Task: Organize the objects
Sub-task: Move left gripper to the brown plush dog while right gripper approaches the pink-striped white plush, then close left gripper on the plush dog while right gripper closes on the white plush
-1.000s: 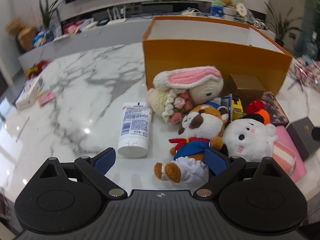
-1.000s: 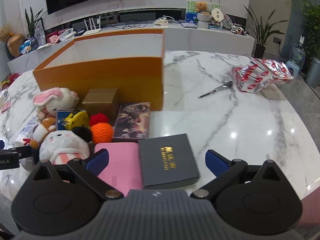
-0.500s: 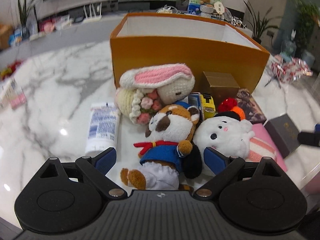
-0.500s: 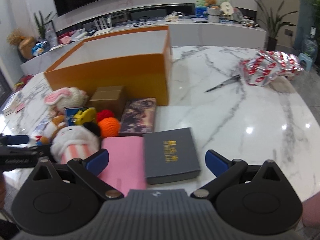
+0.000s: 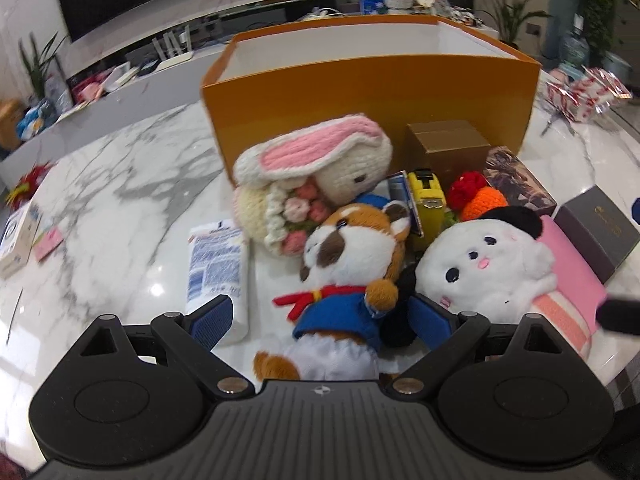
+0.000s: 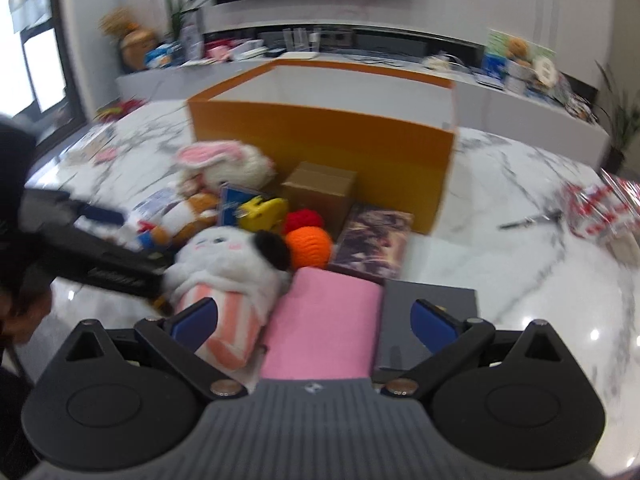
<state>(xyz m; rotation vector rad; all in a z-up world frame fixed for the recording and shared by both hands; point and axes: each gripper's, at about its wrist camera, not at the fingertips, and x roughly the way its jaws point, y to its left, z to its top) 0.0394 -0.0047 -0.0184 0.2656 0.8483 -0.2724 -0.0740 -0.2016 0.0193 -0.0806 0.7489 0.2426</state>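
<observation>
Only the left wrist view shows the white tube point(image 5: 218, 268) beside the fox plush point(image 5: 348, 264), which lies between the wide-open left gripper point(image 5: 322, 316); the blurred right view shows the right gripper point(image 6: 314, 320), also spread, over the pink book point(image 6: 324, 320), orange box point(image 6: 320, 136) behind

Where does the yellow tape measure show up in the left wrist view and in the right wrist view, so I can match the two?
Left wrist view: the yellow tape measure sits right of centre, between the fox plush and the orange yarn ball.
Right wrist view: the tape measure sits left of centre, just left of the red yarn ball.
Shared landmark: the orange box behind it.
</observation>
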